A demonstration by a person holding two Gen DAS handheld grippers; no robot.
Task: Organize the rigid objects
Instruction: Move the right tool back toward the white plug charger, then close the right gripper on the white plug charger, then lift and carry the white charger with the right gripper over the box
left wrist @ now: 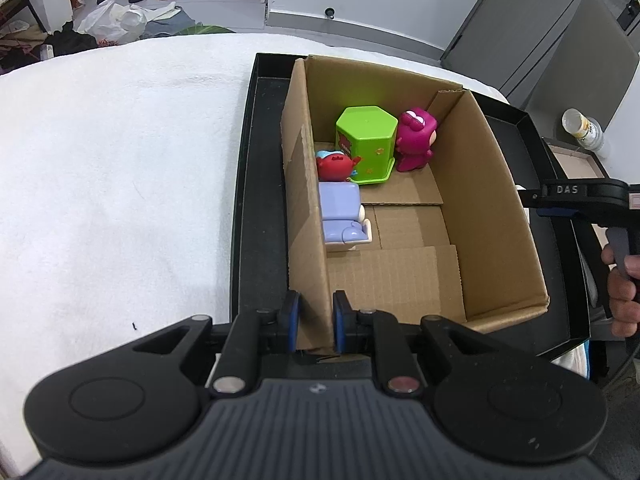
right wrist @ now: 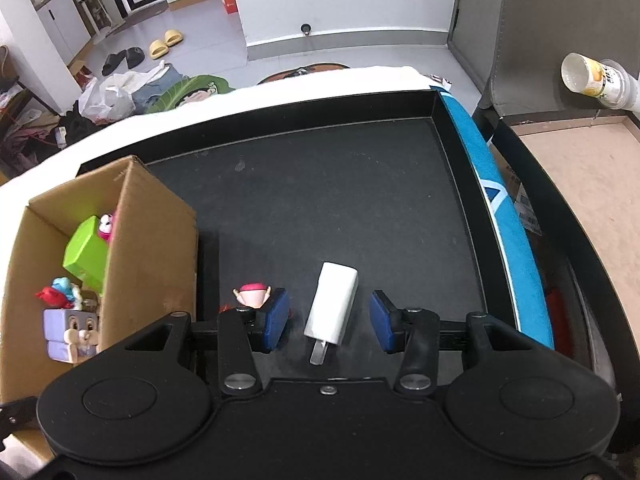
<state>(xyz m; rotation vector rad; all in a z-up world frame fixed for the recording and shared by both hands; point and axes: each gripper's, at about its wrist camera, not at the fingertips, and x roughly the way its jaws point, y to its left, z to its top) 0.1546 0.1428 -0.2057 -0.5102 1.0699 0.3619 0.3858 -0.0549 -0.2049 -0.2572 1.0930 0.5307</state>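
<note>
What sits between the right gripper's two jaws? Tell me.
In the right wrist view, a white ice-pop toy lies on the black tray between the open jaws of the right gripper, touching neither pad. Nothing else lies in that gap.

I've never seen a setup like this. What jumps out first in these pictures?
A cardboard box in a black tray holds bright toys: a green hexagonal one at the far end, a magenta figure beside it. The left gripper pinches the box's near wall. The right gripper stands open around a white ice-pop toy on the tray.
</note>
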